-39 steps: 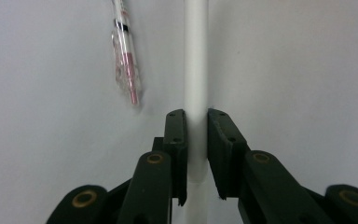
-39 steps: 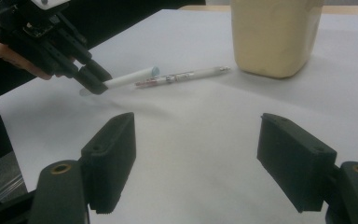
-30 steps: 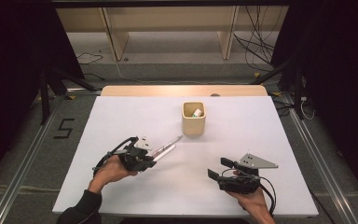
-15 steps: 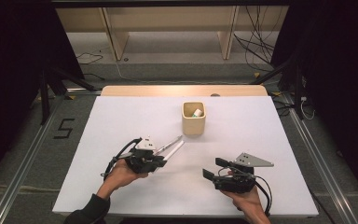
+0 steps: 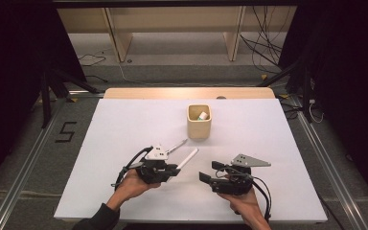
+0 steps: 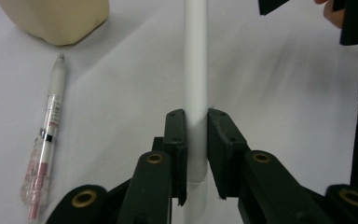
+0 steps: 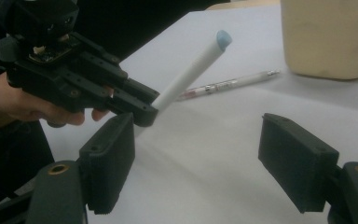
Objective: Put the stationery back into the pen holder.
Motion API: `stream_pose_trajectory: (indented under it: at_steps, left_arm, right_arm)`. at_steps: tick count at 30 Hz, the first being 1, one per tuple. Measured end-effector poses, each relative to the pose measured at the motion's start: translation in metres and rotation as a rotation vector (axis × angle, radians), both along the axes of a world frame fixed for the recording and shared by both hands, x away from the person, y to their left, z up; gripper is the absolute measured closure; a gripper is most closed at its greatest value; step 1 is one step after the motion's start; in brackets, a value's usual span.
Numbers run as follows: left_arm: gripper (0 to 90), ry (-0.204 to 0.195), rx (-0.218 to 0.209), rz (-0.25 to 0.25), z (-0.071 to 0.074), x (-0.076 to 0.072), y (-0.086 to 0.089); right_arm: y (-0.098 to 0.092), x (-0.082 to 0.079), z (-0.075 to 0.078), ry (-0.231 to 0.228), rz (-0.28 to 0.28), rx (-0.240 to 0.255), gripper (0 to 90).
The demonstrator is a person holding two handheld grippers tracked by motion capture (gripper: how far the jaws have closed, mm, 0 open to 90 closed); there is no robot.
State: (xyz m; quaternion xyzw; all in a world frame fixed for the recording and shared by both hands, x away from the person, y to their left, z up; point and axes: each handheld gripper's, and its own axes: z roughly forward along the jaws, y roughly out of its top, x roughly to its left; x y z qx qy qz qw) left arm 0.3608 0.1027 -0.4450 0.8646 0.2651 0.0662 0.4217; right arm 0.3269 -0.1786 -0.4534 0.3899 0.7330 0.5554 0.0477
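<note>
The left gripper point(image 6: 196, 135) is clamped on a white marker point(image 6: 196, 70), raised over the table point(image 5: 124, 124) near the cup point(image 5: 199, 122). The right gripper point(image 7: 198, 163) waits with jaws apart. A steady grip should aim the marker tip-first into the cup, clear of the pen point(image 6: 46, 140).

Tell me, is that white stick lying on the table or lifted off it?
Lifted. The left gripper is shut on the white stick, whose blue tip angles up above the table.
</note>
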Motion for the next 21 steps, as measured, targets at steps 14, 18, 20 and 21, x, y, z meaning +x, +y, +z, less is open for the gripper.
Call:
stream_pose_trajectory:
  at_steps: [14, 18, 20, 21]
  left_arm:
    - [77.8, 0.017, -0.068, -0.005, -0.005, -0.008, -0.011]
    - [77.8, 0.018, -0.069, -0.012, -0.006, -0.01, -0.014]
    - [77.8, 0.018, -0.072, -0.015, -0.006, -0.011, -0.016]
    - [77.8, 0.015, -0.072, -0.015, -0.006, -0.012, -0.016]
  right_arm:
    - [0.012, 0.017, -0.004, 0.087, -0.01, 0.086, 39.7]
    - [0.014, 0.021, -0.004, 0.09, -0.016, 0.096, 44.7]
    - [0.015, 0.021, -0.004, 0.1, -0.014, 0.106, 47.0]
    - [0.016, 0.022, -0.004, 0.104, -0.012, 0.11, 48.4]
